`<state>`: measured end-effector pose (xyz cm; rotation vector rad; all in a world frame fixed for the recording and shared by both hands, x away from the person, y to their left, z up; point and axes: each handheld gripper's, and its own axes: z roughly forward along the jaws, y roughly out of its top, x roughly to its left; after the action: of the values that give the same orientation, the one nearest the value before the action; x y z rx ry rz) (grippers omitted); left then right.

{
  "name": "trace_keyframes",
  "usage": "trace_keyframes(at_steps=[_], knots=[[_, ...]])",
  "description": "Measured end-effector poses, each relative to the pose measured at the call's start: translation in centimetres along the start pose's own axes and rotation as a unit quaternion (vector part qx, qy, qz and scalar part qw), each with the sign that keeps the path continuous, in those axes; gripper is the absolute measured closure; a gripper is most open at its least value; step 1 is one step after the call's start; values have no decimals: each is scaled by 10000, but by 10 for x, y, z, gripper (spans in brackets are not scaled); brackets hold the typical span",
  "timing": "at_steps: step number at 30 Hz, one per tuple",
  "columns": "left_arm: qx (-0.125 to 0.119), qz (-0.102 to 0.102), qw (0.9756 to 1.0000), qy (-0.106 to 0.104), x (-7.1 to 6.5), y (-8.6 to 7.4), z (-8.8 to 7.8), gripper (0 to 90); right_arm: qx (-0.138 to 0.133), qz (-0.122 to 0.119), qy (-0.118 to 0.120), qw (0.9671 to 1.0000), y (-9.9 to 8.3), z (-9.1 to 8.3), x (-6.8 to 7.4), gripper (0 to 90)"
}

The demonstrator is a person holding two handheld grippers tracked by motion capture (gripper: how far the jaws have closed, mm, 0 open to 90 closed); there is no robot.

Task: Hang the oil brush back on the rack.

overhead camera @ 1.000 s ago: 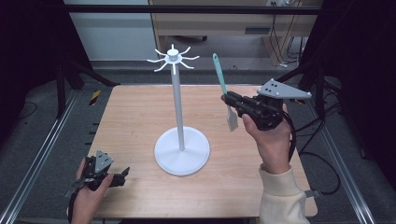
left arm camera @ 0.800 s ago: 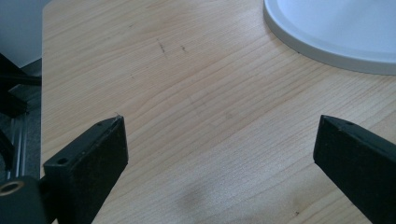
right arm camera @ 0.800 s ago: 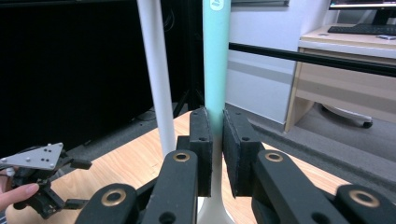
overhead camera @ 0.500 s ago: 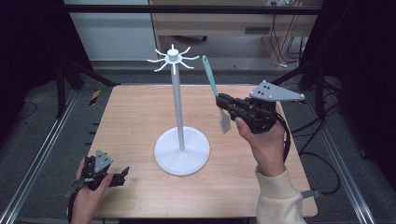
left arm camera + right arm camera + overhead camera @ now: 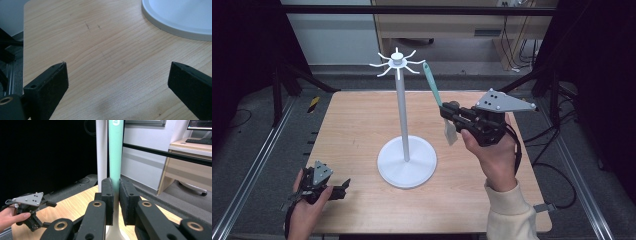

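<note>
Teal handle closes in on the white rack

Teal and cream, that is the spatula [image 5: 439, 102], and it is on the move. Over the last second the right gripper [image 5: 451, 114] has carried it leftward across the table [image 5: 352, 125], from well out to the side to near the pole of the white hook stand [image 5: 403, 115]. The handle tip now sits just beside the outermost prongs of the stand's crown, up at the top, though not yet touching them as far as the high view tells.

Look along the right gripper's own view: its two black pads are pressed onto the teal handle [image 5: 115, 155] from either side, a firm pinch, with the white pole [image 5: 102, 152] standing directly behind it. The blade hangs down below the jaws, clear of the tabletop.

The left gripper [image 5: 329, 187] has not budged. It rests low at the near left corner, jaws spread wide over bare wood, the stand's round base [image 5: 180, 17] at the edge of its view.

My read: this looks like a hang-up job, and the approach is nearly done. What remains is the fiddly part, lifting the handle's end to catch a prong.
</note>
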<state>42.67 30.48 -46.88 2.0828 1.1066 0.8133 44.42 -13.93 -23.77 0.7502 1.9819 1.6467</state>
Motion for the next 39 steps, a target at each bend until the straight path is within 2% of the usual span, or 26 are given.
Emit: trace_keyframes(at_steps=[5, 39], knots=[[4, 7, 10000, -3, 0, 0, 0, 26, 22, -69, 12, 10000, 1, 0, 2, 825], [24, 20, 10000, -7, 0, 0, 0, 27, 207, -154, 89, 9996, 0, 4, 6, 825]])
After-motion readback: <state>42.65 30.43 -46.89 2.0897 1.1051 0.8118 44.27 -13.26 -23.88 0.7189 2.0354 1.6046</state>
